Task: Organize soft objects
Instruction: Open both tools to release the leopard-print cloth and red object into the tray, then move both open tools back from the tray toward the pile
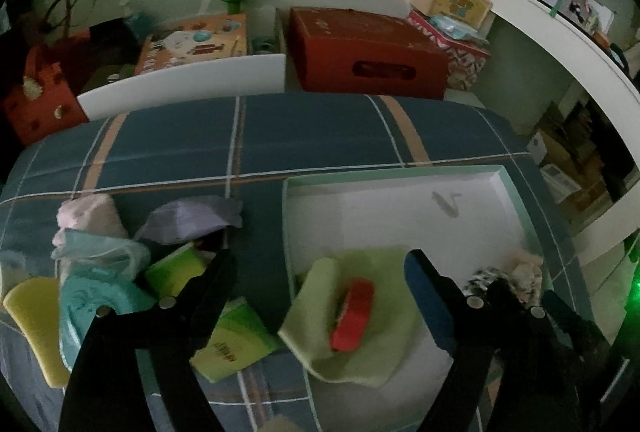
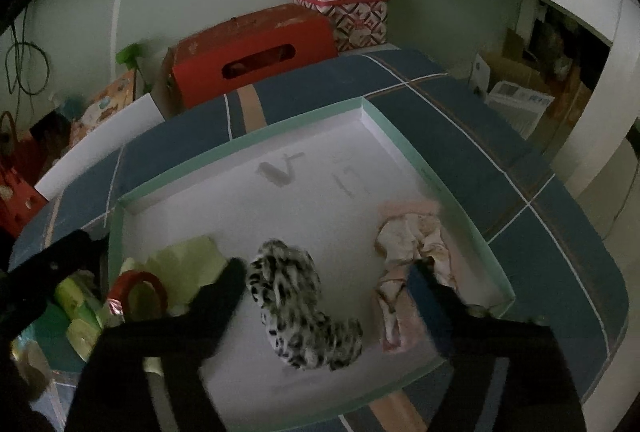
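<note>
A shallow white tray with a mint rim (image 1: 516,191) (image 2: 248,135) lies on the plaid bedcover. In its near left corner a light green cloth (image 1: 372,344) drapes over the wall, with a red ring (image 1: 354,316) (image 2: 140,292) resting on it. My left gripper (image 1: 320,268) stands open above them, its fingers clear of both. In the right wrist view a leopard-print soft piece (image 2: 296,304) lies in the tray between the wide-open fingers of my right gripper (image 2: 326,272). A pink floral cloth (image 2: 412,244) lies by the blue-padded right finger (image 2: 428,304).
Left of the tray is a pile: pink cloth (image 1: 88,216), lilac cloth (image 1: 192,220), teal cloth (image 1: 96,304), yellow sponge (image 1: 32,320), green packets (image 1: 236,344). Behind the bed stand a red box (image 1: 360,55), a white board (image 1: 184,83) and toy boxes (image 1: 192,39).
</note>
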`<state>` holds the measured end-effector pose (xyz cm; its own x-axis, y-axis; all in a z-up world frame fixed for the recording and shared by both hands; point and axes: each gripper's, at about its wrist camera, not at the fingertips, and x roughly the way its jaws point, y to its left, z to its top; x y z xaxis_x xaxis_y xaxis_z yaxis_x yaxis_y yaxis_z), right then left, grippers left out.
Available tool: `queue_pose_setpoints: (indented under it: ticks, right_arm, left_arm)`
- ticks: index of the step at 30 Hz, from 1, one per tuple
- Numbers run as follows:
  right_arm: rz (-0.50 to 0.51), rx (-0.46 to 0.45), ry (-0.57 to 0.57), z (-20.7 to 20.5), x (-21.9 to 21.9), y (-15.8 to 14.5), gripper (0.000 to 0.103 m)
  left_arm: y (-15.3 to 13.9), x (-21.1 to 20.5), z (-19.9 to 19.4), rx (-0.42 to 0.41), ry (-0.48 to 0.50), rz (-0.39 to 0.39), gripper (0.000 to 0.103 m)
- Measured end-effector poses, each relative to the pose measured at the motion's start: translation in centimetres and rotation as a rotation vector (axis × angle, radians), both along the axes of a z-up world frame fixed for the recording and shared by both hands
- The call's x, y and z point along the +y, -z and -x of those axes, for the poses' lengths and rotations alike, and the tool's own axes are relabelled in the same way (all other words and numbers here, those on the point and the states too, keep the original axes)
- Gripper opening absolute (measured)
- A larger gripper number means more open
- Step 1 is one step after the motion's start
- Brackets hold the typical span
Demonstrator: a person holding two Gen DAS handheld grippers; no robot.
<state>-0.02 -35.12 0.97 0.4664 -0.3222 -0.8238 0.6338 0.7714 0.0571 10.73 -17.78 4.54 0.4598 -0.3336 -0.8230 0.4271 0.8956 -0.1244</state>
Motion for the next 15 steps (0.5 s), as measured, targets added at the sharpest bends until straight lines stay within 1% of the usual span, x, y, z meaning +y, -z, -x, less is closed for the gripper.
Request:
queue_pose_setpoints:
  ticks: [1, 5, 10, 15]
  right_arm:
    - [0.003, 0.000, 0.001, 0.0, 0.1, -0.1, 0.103]
    - [0.010, 0.000, -0.008, -0.1, 0.4, -0.2, 0.103]
    - [0.024, 0.006, -0.018, -0.3, 1.0, -0.4, 0.103]
    - [0.042, -0.021, -0.028, -0.3, 1.9, -1.4, 0.103]
  left_arm:
    - [-0.1, 0.4, 0.1, -0.004, -0.008, 0.001, 0.086]
    - [-0.4, 1.8, 0.2, -0.014, -0.049, 0.001, 0.086]
    - [-1.5, 4.4, 0.5, -0.034, -0.108, 0.013, 0.086]
    - [-2.6, 7.7, 0.7, -0.060, -0.179, 0.019, 0.086]
